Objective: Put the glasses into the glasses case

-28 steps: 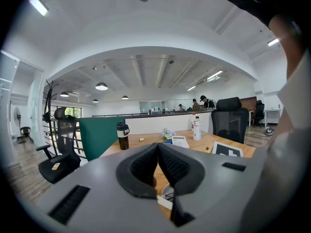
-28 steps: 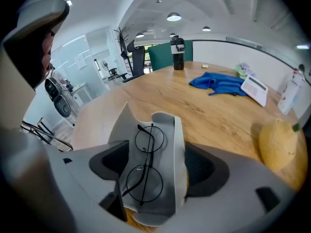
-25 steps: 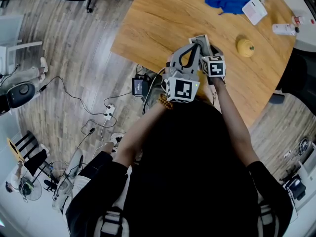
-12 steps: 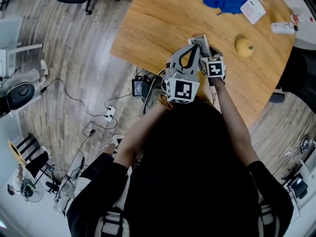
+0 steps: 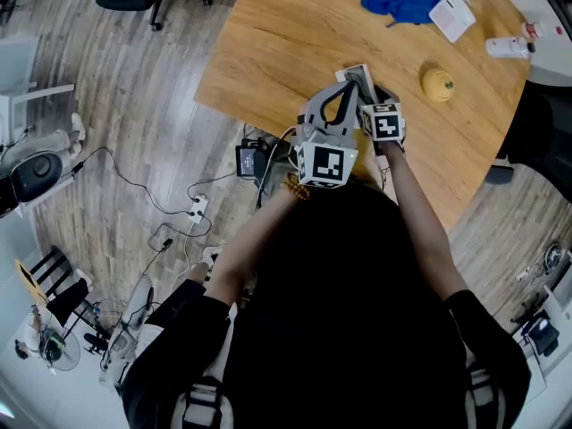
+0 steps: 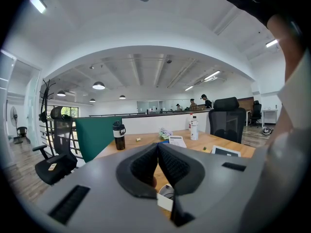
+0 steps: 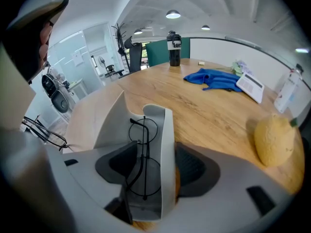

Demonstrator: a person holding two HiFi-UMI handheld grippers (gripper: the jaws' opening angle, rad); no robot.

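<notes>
Right gripper view: right tongs [image 7: 156, 148] narrowing loosely around the glasses case [image 7: 167, 130] holding glasses [image 7: 144, 144]; left tongs [image 6: 158, 147] pinched together.

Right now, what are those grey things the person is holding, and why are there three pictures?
They are grippers: pinching tools, one in each of the person's hands. One picture comes from a camera on the person's head, looking down. The other two come from cameras riding on each gripper. On the wooden table are a blue cloth, a yellow fruit, a white bottle and an open white glasses case with black glasses inside. The left gripper has its jaws together, nothing seen between them. The right gripper has the case between its jaws; they have just been closing but do not seem to press on it yet.
</notes>
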